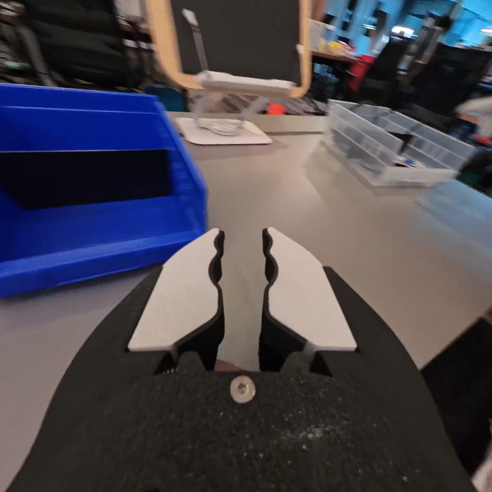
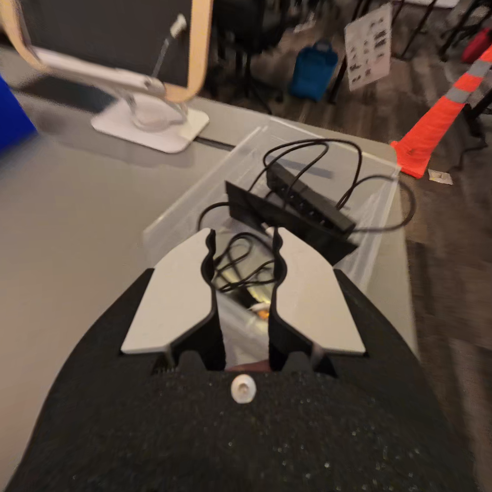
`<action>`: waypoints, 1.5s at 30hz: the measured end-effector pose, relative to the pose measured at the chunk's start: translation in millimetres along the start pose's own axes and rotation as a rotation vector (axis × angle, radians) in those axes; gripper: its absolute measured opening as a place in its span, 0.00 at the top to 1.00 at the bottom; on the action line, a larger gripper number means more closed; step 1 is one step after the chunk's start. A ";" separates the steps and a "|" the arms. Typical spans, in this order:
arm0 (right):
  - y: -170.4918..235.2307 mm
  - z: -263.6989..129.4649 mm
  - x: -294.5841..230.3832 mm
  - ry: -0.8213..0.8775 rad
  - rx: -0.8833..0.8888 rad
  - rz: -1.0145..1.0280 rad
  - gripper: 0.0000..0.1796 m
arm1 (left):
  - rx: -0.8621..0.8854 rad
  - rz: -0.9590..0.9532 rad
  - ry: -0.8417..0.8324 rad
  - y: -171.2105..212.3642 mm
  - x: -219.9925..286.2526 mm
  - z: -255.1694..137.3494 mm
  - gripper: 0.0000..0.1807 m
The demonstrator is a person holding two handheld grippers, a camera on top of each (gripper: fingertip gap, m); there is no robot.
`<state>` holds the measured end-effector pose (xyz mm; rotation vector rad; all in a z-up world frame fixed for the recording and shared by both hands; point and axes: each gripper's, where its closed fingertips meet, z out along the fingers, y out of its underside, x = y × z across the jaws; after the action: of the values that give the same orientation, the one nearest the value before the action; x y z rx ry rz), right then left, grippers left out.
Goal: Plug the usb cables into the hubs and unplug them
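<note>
Hubs (image 2: 306, 202), two black bars, lie crossed in a clear tray (image 2: 372, 213) at the table's far right corner, with thin black cables (image 2: 314, 159) looped over and around them; more cable and what looks like a plug sit lower in the tray, between the right gripper's fingers. The right gripper (image 2: 242, 234) hovers above the tray's near end, fingers spread and holding nothing. The left gripper (image 1: 242, 235) hangs over bare table (image 1: 292, 213), fingers parted with a narrow gap, also empty, well apart from the tray. Both views are blurred, so whether any plug is already seated in a hub cannot be told. The step in hand looks like the first reach for a cable. To do it well, the right gripper should come down on one plug body rather than on the wire, pinch it squarely, and lift it free of the tangle before aiming at a port; the left should come across to steady a hub, since the bars lie loose and tilted. The loops are the main nuisance, as a finger could snag one and drag a hub. A blue bin (image 1: 93, 186) stands just left of the left gripper, a white stand (image 2: 149, 127) sits farther back, and an orange cone (image 2: 431, 127) stands on the floor beyond the corner.
</note>
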<state>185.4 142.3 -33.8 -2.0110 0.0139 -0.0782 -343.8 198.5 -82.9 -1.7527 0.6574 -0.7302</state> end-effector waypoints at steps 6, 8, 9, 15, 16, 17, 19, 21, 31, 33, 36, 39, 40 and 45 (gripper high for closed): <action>99.4 -39.1 -41.7 0.249 0.077 0.196 0.76 | 0.005 0.030 -0.329 -1.8 -84.0 -41.3 0.83; 124.9 -41.2 -63.8 0.212 0.084 0.263 0.77 | -0.059 0.059 -0.393 10.4 -98.3 -41.8 0.83; 124.2 -41.9 -72.0 0.174 0.068 0.289 0.75 | -0.095 0.062 -0.420 16.3 -103.4 -41.2 0.83; 114.6 -47.3 -67.3 0.210 0.099 0.165 0.74 | -0.139 0.009 -0.423 26.1 -100.3 -31.7 0.83; 116.4 -48.1 -66.6 0.209 0.091 0.166 0.74 | -0.128 -0.013 -0.412 24.7 -97.5 -30.5 0.83; 115.4 -50.5 -64.5 0.218 0.102 0.163 0.74 | -0.118 -0.024 -0.405 22.8 -95.7 -30.0 0.83; 112.6 -55.5 -59.5 0.244 0.125 0.140 0.75 | -0.114 -0.013 -0.412 20.8 -95.3 -29.7 0.83; 113.8 -57.8 -54.7 0.266 0.118 0.115 0.75 | -0.115 -0.005 -0.429 20.8 -97.5 -30.1 0.83; 119.8 -61.0 -52.8 0.274 0.088 0.117 0.75 | -0.081 -0.012 -0.338 16.1 -77.8 -19.9 0.83; 121.6 -62.8 -52.0 0.290 0.082 0.101 0.75 | -0.062 0.025 -0.260 12.1 -54.0 -8.2 0.80; 124.6 -68.9 -47.1 0.330 0.078 0.072 0.75 | -0.040 0.036 -0.061 7.7 13.0 23.8 0.76; 127.3 -79.8 -39.8 0.368 0.089 0.056 0.73 | -0.002 0.069 0.111 -1.9 96.3 72.8 0.70; 128.5 -83.8 -36.6 0.382 0.095 0.057 0.72 | -0.012 0.089 0.148 -3.0 123.3 92.7 0.66; 142.0 -99.0 -25.4 0.398 0.078 0.103 0.70 | -0.087 0.126 0.291 -6.2 245.7 207.9 0.63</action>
<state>157.5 -6.6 -121.3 -1.8848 0.3614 -0.4053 -25.8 148.4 -87.9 -1.6804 1.0007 -0.8886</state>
